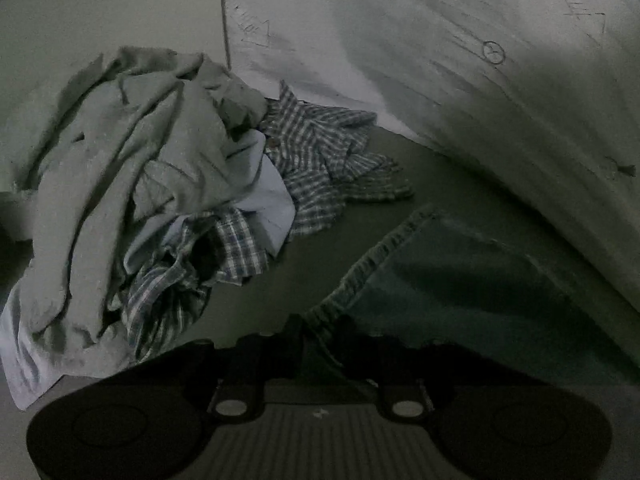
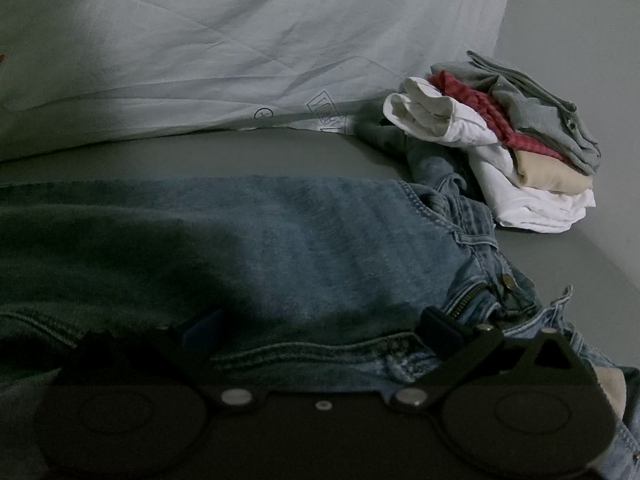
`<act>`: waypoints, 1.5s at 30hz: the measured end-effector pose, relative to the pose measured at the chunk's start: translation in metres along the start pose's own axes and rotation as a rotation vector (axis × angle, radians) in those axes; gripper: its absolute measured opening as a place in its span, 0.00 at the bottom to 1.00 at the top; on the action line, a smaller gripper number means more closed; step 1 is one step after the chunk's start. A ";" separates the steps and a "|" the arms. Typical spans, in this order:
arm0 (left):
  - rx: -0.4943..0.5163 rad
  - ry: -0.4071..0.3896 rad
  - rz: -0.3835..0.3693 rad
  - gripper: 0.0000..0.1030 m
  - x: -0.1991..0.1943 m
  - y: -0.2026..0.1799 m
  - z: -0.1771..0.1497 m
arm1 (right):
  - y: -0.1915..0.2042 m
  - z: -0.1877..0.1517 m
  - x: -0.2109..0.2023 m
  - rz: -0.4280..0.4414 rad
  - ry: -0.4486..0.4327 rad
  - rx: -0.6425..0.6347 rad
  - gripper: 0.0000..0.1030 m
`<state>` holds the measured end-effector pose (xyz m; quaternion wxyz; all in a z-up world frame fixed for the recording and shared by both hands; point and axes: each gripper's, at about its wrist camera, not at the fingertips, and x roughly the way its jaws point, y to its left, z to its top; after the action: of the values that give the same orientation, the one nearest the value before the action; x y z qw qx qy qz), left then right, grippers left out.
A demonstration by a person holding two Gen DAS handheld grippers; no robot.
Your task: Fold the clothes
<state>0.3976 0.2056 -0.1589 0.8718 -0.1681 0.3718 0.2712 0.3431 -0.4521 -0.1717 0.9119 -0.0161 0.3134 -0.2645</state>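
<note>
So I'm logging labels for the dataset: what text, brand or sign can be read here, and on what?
No word reads clearly.
Pillow: a printed circled mark and a boxed print, lettering too blurred to read.
Jeans: metal button, any stamp too small to read.
Folded stack: no text visible.

Black tool, silver pivot screws

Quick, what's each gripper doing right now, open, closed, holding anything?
Left gripper: shut on the jeans hem.
Right gripper: open wide, fingers resting on the jeans near the waistband, gripping nothing.
</note>
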 end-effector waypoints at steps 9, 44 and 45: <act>0.135 -0.060 -0.197 0.61 0.018 -0.018 0.043 | 0.000 0.000 0.000 -0.001 -0.001 -0.003 1.00; 0.002 -0.025 -0.197 0.52 0.032 -0.055 0.049 | -0.010 0.002 0.004 0.033 0.014 0.015 1.00; 0.014 -0.015 -0.205 0.52 0.017 -0.056 0.037 | -0.011 0.003 0.005 0.040 0.020 0.018 1.00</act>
<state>0.4617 0.1852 -0.1420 0.8988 -0.1971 0.3482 0.1789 0.3428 -0.4644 -0.1702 0.9138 0.0009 0.3206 -0.2493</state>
